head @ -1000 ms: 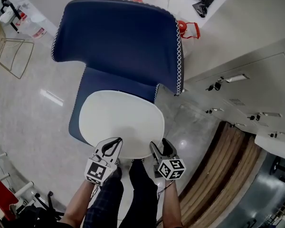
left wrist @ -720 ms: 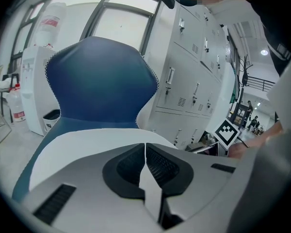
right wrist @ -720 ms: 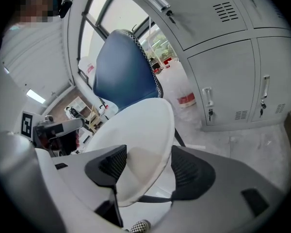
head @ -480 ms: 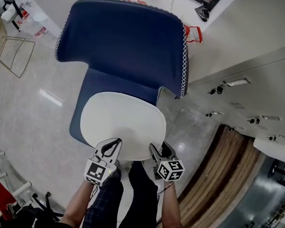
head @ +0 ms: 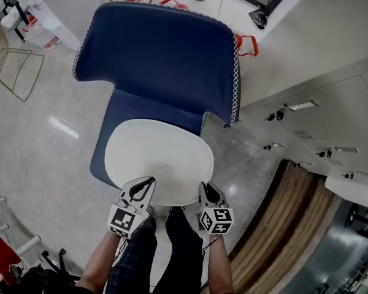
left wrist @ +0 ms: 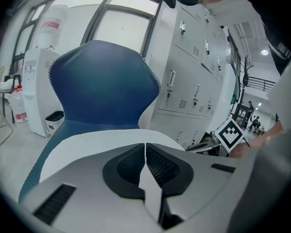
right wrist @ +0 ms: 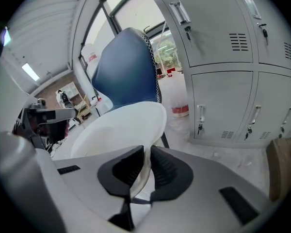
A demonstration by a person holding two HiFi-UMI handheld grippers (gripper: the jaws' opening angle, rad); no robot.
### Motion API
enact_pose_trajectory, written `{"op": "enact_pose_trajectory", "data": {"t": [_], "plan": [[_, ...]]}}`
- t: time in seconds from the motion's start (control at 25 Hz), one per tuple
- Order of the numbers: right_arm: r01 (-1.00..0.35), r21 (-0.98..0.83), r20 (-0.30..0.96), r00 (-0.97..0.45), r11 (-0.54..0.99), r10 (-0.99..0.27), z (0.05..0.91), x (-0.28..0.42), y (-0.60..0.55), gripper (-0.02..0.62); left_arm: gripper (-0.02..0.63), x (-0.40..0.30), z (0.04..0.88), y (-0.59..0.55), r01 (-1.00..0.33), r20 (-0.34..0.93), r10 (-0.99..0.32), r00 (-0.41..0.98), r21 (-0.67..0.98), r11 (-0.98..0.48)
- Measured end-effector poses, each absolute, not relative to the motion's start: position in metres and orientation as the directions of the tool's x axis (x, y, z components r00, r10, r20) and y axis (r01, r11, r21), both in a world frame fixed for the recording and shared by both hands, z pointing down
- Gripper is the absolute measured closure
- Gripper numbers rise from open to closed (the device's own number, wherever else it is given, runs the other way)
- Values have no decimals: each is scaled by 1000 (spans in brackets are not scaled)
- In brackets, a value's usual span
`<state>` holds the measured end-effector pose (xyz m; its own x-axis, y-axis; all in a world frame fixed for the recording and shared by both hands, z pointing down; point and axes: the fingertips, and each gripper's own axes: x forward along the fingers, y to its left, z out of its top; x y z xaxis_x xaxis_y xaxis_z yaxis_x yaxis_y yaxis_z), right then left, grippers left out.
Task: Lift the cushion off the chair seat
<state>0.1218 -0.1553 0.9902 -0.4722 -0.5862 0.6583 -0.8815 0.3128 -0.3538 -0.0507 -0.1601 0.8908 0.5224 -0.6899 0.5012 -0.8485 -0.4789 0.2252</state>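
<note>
Now the left gripper [head: 146,183] pinches the cushion [head: 156,158] edge, and the right gripper [head: 207,189] has just closed on it.

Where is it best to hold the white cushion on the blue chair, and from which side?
Take the cushion by its thin front edge, from the front. It lies flat on the seat, so only the rim offers a pinch. The left gripper is shut on that edge; the right gripper has just closed its jaws on it.
</note>
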Motion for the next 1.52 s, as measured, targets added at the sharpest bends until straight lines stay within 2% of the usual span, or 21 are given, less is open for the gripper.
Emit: {"op": "enact_pose_trajectory", "data": {"t": [0.52,1.52], "plan": [[-873,-345,613,-487,344,-622,933,116,-152,548,584,-57,837,-160,-851,460,-720,520,203,-484],[-844,-267,507,-533,465,-677,711,85,-135,554,584,-78,650,-126,-866,395,-772,498,176,-469]]}}
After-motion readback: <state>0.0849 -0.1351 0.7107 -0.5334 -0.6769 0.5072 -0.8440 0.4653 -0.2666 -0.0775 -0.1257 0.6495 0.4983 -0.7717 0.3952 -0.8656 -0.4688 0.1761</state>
